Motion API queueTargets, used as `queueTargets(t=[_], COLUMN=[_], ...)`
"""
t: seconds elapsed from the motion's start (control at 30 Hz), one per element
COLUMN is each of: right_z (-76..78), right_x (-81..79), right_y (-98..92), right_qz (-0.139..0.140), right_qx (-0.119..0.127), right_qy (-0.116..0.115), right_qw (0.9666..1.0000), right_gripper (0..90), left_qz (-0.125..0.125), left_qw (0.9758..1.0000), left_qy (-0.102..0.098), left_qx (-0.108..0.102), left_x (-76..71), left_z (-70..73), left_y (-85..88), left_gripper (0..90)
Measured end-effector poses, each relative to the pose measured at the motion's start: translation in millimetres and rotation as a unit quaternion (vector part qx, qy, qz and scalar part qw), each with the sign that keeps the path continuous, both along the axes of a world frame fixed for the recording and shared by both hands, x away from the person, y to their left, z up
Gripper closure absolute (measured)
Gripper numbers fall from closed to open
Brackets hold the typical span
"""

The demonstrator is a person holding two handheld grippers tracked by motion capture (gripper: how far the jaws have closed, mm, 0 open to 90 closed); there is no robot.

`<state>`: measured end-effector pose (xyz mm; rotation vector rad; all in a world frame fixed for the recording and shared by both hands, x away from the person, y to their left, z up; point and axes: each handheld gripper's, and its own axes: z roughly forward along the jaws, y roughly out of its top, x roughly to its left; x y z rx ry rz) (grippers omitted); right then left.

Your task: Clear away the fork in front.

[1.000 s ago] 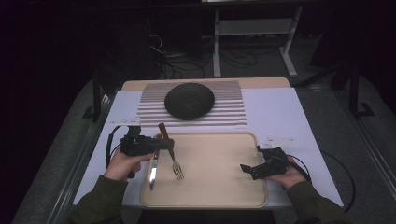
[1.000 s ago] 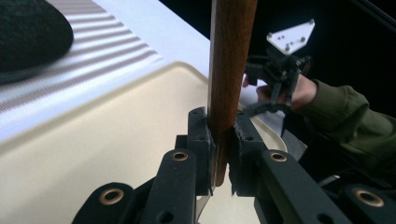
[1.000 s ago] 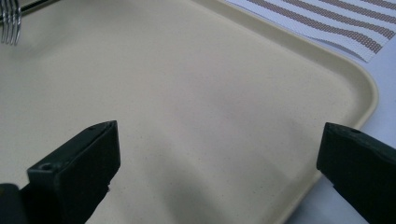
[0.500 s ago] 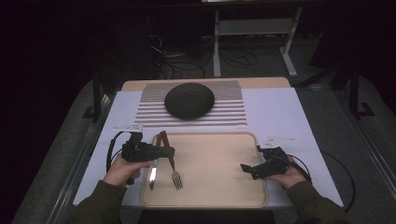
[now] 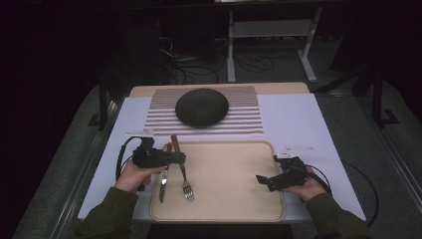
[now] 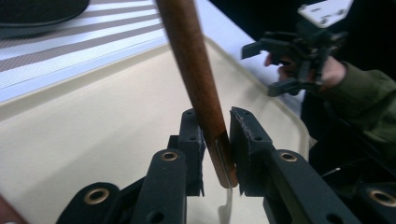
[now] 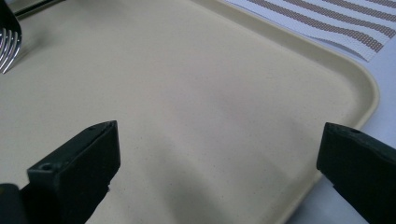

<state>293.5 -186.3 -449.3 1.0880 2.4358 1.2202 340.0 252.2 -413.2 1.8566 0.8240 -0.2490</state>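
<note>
A fork (image 5: pixel 182 174) with a brown wooden handle lies on the beige tray (image 5: pixel 229 199), tines toward me, beside a knife (image 5: pixel 163 179). My left gripper (image 5: pixel 180 158) reaches across the fork's handle from the left. In the left gripper view the handle (image 6: pixel 196 70) stands between the black pads (image 6: pixel 194 140); the jaws have just been opening and no longer press on it. My right gripper (image 5: pixel 263 179) hovers open over the tray's right part, nothing between its jaws (image 7: pixel 219 154). The fork's tines (image 7: pixel 9 44) show far off in the right gripper view.
A dark domed object (image 5: pixel 201 107) sits on a striped mat (image 5: pixel 249 119) behind the tray. White paper (image 5: pixel 298 119) covers the table. Cables trail from both grippers. The tray's rim (image 7: pixel 369 93) is raised.
My left hand has sunk a little toward the tray with the fork, and the fork's tines now rest lower on the tray. The right hand has kept still.
</note>
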Motion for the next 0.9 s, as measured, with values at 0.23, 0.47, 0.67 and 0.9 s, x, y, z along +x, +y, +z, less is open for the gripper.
queueTargets(t=[0.23, 0.47, 0.67, 0.9], right_z=[-0.3, -0.7, -0.7, -0.8], right_x=[0.1, -0.1, 0.0, -0.1], right_y=[0.2, 1.3, 1.3, 1.4], right_qz=[0.001, 0.005, 0.006, 0.007], right_qx=[-0.001, -0.004, -0.002, -0.002], right_qy=[0.001, 0.001, 0.000, 0.001], right_qw=[1.0000, 1.0000, 1.0000, 1.0000], right_gripper=[0.0, 0.0, 0.0, 0.0], left_qz=[0.014, 0.029, 0.040, 0.048], left_qw=[0.9997, 0.9991, 0.9983, 0.9975], left_qy=[0.009, 0.019, 0.031, 0.042], left_qx=[0.019, 0.026, 0.029, 0.032], left_x=[9.9, 16.3, 22.8, 28.1], left_z=[-9.3, -19.0, -26.3, -32.5], left_y=[-0.3, 1.9, 5.6, 7.3], left_gripper=[70.8, 67.7, 66.0, 65.3])
